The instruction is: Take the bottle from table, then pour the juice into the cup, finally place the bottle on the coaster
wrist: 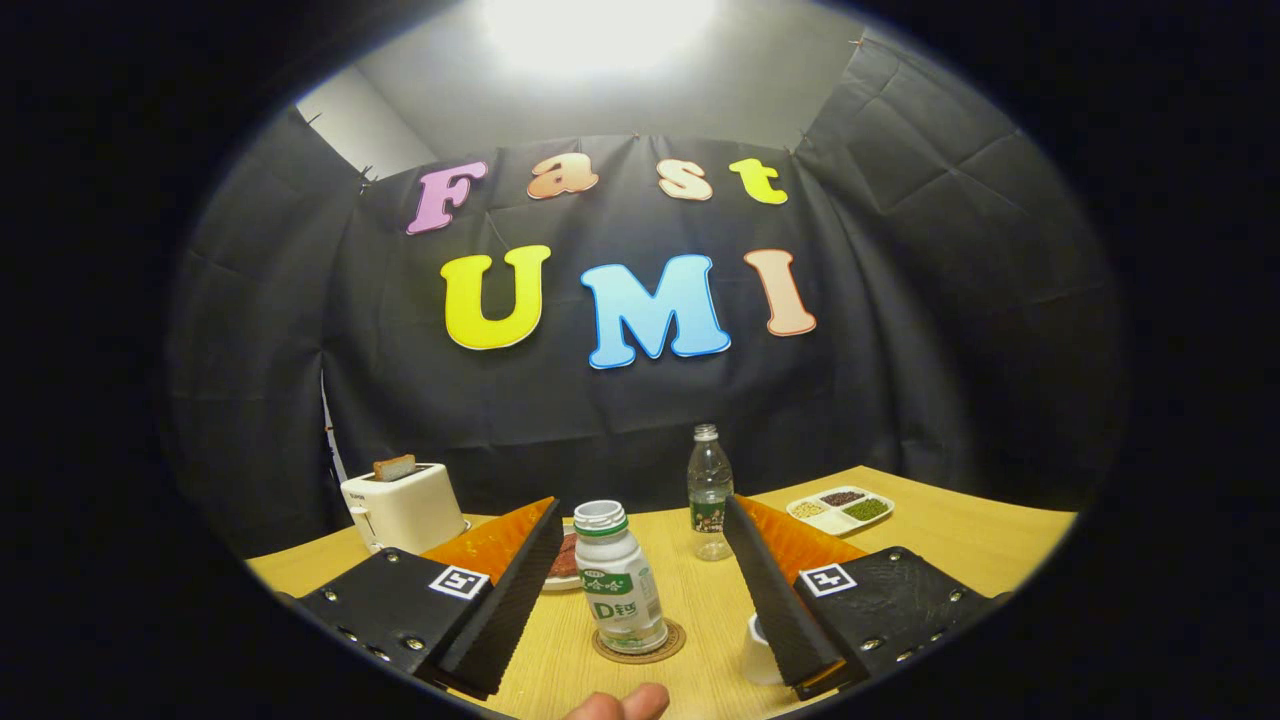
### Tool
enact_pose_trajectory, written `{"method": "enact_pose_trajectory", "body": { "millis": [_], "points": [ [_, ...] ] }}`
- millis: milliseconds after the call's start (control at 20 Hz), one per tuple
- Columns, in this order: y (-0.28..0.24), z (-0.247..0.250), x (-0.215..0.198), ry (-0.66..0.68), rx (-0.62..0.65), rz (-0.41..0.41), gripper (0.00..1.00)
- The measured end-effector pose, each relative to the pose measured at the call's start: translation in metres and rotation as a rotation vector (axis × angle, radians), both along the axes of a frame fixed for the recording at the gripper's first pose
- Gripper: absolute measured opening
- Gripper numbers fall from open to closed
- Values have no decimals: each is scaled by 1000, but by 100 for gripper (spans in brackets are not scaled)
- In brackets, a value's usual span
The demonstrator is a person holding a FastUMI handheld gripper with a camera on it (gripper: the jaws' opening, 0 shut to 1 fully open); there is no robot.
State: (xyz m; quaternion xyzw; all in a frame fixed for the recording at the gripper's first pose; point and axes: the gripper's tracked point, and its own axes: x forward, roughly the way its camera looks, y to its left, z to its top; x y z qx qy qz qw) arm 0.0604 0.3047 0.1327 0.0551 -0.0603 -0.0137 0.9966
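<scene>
Hand-held gripper point(640, 590) spread wide, pinching nothing. White juice bottle point(620, 580) stands upright on coaster point(640, 645), between your fingers, nearer left one, dead ahead at 12 o'clock; long axis vertical. White cup point(760, 652) at 3 o'clock of bottle, against right finger. Judged: bottle already placed; back straight out.

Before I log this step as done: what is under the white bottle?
A round brown coaster lies under the white bottle, its rim showing around the base; its middle is covered. The open tool flanks the bottle untouched.
</scene>
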Motion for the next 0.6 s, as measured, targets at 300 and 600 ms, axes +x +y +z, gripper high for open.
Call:
{"method": "enact_pose_trajectory", "body": {
  "millis": [300,600],
  "points": [
    [-90,11,-26,-22,-79,-95,97],
    [-212,-11,-26,-15,-98,-214,97]
  ]
}}
